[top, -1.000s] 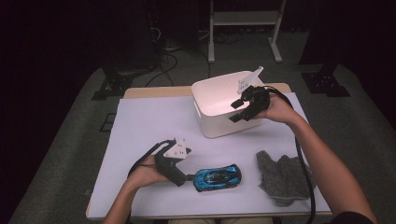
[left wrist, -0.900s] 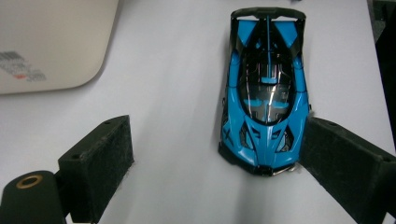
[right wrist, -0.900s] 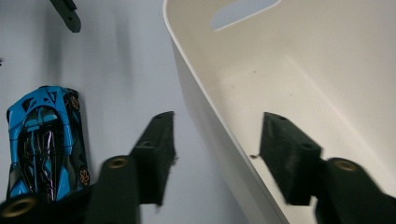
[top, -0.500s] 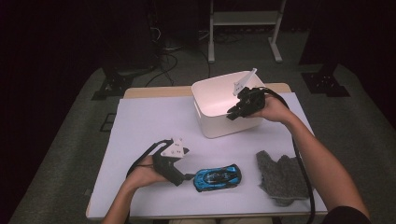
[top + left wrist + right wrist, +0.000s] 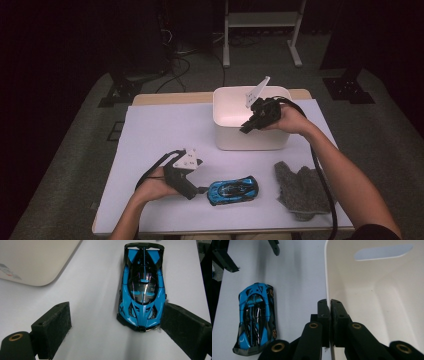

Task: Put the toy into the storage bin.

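A white plastic bin [image 5: 250, 142] stands at the back of the table. My right gripper [image 5: 248, 126] reaches over its near right corner; its jaws have just been closing and are now shut on the bin's thin rim [image 5: 326, 277], with one pad inside the bin [image 5: 372, 290] and one outside, as the right gripper [image 5: 329, 305] view shows. A blue toy car [image 5: 233, 190] lies at the front centre. My left gripper [image 5: 196, 192] rests beside the car's end, open. In the left gripper [image 5: 116, 325] view the car [image 5: 142, 287] lies close against the right-hand pad [image 5: 185, 330].
A crumpled grey cloth [image 5: 299, 190] lies at the front right, under the right forearm. The white table cover [image 5: 165, 130] is bare at the left and centre. A metal stand [image 5: 260, 20] and cables sit on the dark floor beyond.
The right gripper has shifted slightly down and left onto the bin's rim. The left gripper and the car have stayed where they were.
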The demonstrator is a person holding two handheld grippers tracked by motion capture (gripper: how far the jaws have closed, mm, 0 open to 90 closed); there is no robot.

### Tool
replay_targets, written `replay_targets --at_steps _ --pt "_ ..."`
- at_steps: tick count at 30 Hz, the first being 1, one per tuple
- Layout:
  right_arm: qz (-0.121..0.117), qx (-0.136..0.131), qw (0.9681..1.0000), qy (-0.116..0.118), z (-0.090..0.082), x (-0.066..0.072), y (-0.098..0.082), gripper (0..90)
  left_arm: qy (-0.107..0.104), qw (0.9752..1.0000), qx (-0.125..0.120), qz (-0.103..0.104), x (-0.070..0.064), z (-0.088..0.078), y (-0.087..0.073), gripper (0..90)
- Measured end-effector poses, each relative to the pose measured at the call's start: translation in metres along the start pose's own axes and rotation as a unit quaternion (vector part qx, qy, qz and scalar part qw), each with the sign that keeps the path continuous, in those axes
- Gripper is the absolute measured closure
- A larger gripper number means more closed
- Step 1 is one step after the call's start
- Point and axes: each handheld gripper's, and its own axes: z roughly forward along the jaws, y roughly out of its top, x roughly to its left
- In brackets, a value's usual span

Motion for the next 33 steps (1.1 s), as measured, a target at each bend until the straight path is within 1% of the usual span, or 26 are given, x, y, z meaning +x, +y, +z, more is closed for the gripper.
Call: replay_targets --at_steps 1,4,5,6,8,12,14,15,17,19,20,21,23,24,26,27,29,33 --pt "-0.006 -0.002 1.0 0.001 0.002 0.003 0.003 86.7 0.0 1.0 -0.001 0.002 0.0 0.0 0.0 9.6" --pt "-0.011 -0.002 0.9999 0.004 0.006 0.009 0.007 86.9 -0.002 1.0 0.001 0.002 -0.002 0.0 0.001 9.6" --pt "-0.013 -0.003 0.9999 0.004 0.007 0.011 0.009 86.9 -0.003 1.0 0.001 0.004 -0.002 0.0 0.001 9.6" --pt "-0.014 -0.002 0.9999 0.004 0.009 0.013 0.01 86.9 -0.005 0.9999 0.006 0.01 -0.002 0.0 0.001 9.6" --pt "-0.015 -0.003 0.9999 0.004 0.01 0.016 0.013 86.9 -0.004 0.9999 0.007 0.009 -0.003 -0.001 0.001 9.6" --pt "-0.018 -0.008 0.9997 0.015 0.013 0.022 0.018 86.9 -0.004 0.9999 0.006 0.011 -0.003 0.0 0.0 9.7" --pt "-0.023 -0.01 0.9995 0.021 0.016 0.026 0.021 86.8 -0.005 1.0 0.005 0.005 -0.003 0.0 -0.001 9.6" --pt "-0.025 -0.009 0.9994 0.022 0.016 0.028 0.022 86.8 -0.006 0.9999 0.007 0.009 -0.003 0.0 -0.001 9.6" --pt "-0.029 -0.01 0.9992 0.025 0.019 0.032 0.025 86.8 -0.007 0.9999 0.007 0.011 -0.003 -0.001 -0.001 9.6" --pt "-0.036 -0.009 0.9989 0.029 0.022 0.036 0.027 86.7 -0.002 1.0 0.002 0.005 -0.004 -0.001 -0.002 9.6" --pt "-0.037 -0.008 0.9989 0.029 0.023 0.038 0.028 86.7 -0.001 0.9999 0.004 0.013 -0.004 -0.003 -0.002 9.6" --pt "-0.04 -0.006 0.9987 0.03 0.024 0.04 0.029 86.7 -0.004 1.0 0.001 0.008 -0.006 -0.003 -0.002 9.7" --pt "-0.042 -0.006 0.9986 0.032 0.025 0.043 0.031 86.7 -0.004 0.9999 0.005 0.016 -0.007 -0.004 -0.002 9.7" --pt "-0.044 -0.006 0.9985 0.034 0.026 0.045 0.032 86.6 -0.007 0.9999 0.004 0.012 -0.008 -0.004 -0.003 9.6" --pt "-0.045 -0.005 0.9983 0.037 0.027 0.047 0.034 86.6 -0.006 0.9999 0.006 0.014 -0.008 -0.004 -0.004 9.6" --pt "-0.049 -0.005 0.9981 0.039 0.028 0.049 0.035 86.6 -0.008 0.9998 0.011 0.017 -0.007 -0.005 -0.004 9.6" --pt "-0.05 -0.004 0.9979 0.04 0.029 0.052 0.037 86.6 -0.007 0.9999 0.006 0.011 -0.008 -0.006 -0.006 9.7" --pt "-0.055 -0.001 0.9976 0.042 0.03 0.057 0.04 86.7 -0.007 0.9999 0.007 0.012 -0.008 -0.008 -0.007 9.6"
